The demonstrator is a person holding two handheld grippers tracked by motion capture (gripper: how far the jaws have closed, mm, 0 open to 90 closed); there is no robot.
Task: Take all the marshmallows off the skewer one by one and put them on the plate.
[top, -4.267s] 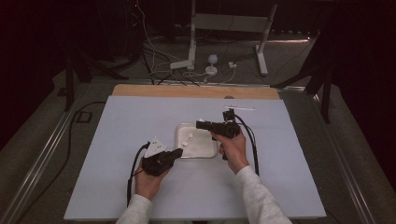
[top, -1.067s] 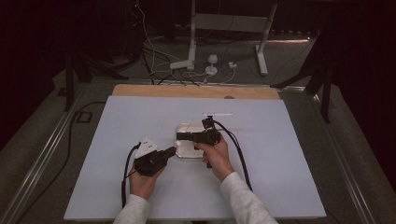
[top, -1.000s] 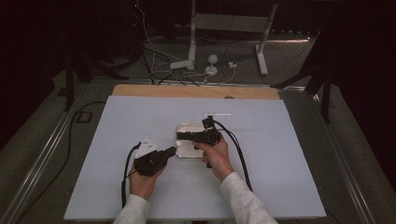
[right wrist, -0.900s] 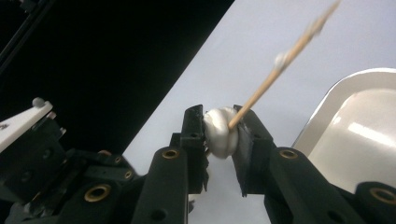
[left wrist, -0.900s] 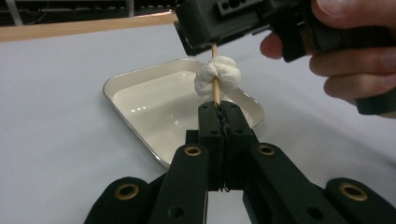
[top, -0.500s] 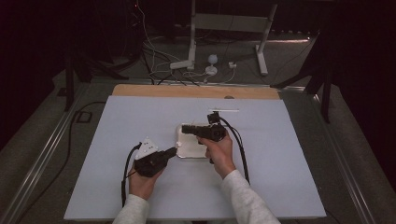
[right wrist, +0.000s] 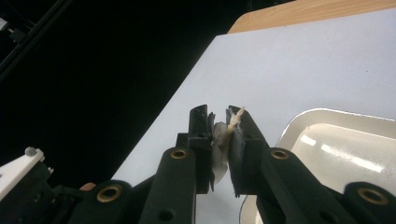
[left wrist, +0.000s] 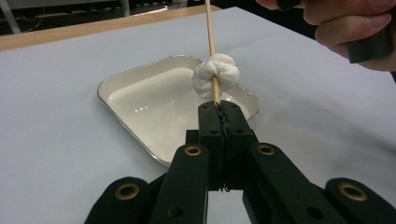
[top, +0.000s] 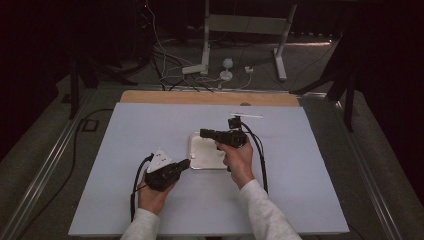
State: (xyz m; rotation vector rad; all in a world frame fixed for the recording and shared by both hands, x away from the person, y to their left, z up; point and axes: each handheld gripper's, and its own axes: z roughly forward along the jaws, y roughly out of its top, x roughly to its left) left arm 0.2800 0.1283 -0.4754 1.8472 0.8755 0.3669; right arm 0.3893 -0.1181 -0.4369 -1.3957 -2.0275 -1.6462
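My left gripper (left wrist: 219, 105) is shut on the lower end of a thin wooden skewer (left wrist: 210, 32), which rises steeply over a shallow white metal tray (left wrist: 154, 107). A white marshmallow (left wrist: 217, 74) is threaded on the skewer just above the jaws. My right gripper (right wrist: 219, 114) is shut on a soft white piece (right wrist: 218, 140), with a tan sliver (right wrist: 236, 116) sticking out at the jaw tips. In the high view the left gripper (top: 186, 163) sits at the tray's (top: 200, 159) near left corner, and the right gripper (top: 202, 132) points left above the tray's far edge.
The tray lies mid-table on a pale sheet (top: 125, 130). A thin white stick (top: 246, 116) lies on the sheet behind the right hand (top: 237, 160). A wooden strip (top: 210, 97) runs along the table's far edge. Cables trail from both grippers.
Over the last second my right gripper has lifted off the tray's left part and moved slightly right and away. The left gripper has stayed put.
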